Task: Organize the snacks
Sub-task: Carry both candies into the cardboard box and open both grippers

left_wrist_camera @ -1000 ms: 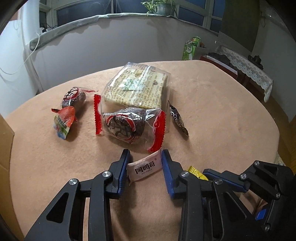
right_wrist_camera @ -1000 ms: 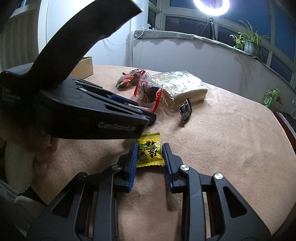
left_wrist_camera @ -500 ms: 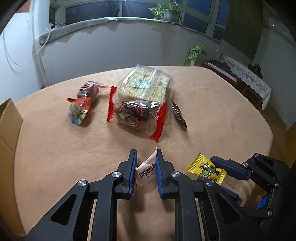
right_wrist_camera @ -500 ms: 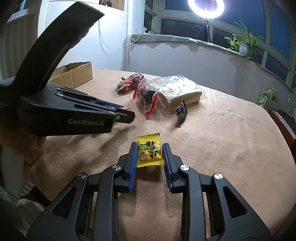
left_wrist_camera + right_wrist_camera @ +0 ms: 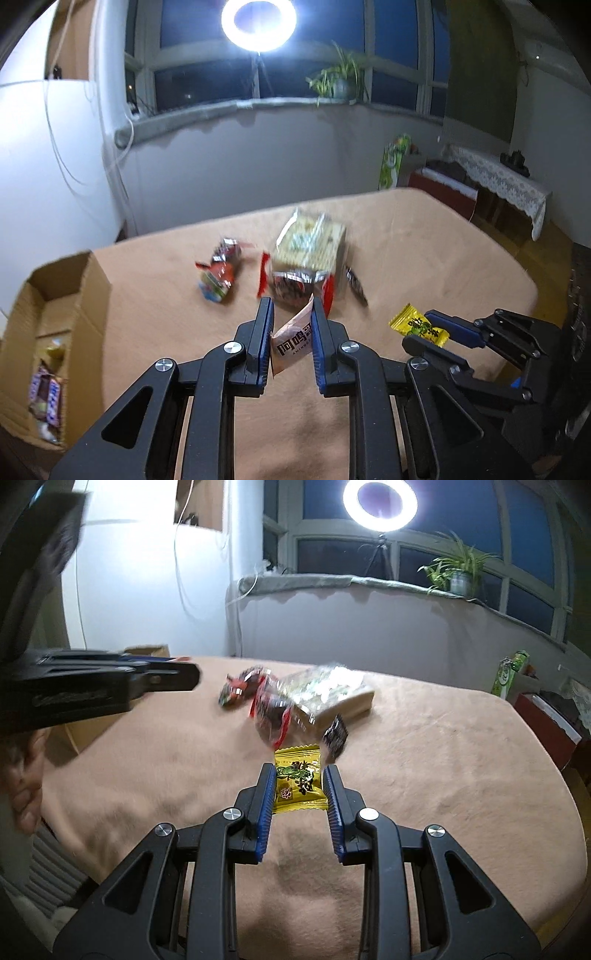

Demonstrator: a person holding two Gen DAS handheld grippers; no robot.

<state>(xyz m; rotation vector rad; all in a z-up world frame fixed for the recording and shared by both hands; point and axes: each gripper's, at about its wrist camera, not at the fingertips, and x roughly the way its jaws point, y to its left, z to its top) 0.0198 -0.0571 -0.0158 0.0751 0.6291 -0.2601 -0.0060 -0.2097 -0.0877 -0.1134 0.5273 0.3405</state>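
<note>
The left tongs (image 5: 291,332) are clamped on a pink sachet (image 5: 293,341), the right tongs (image 5: 299,786) on a yellow candy (image 5: 299,781), both above the bench (image 5: 443,775). Farther off lie snack packets (image 5: 306,254); a cardboard box (image 5: 70,295) stands left.

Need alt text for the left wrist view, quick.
The left claw grips a pale pink snack packet above the tan table. To its right, the right claw holds a yellow candy; an open cardboard box sits left, blurred snacks behind.
</note>
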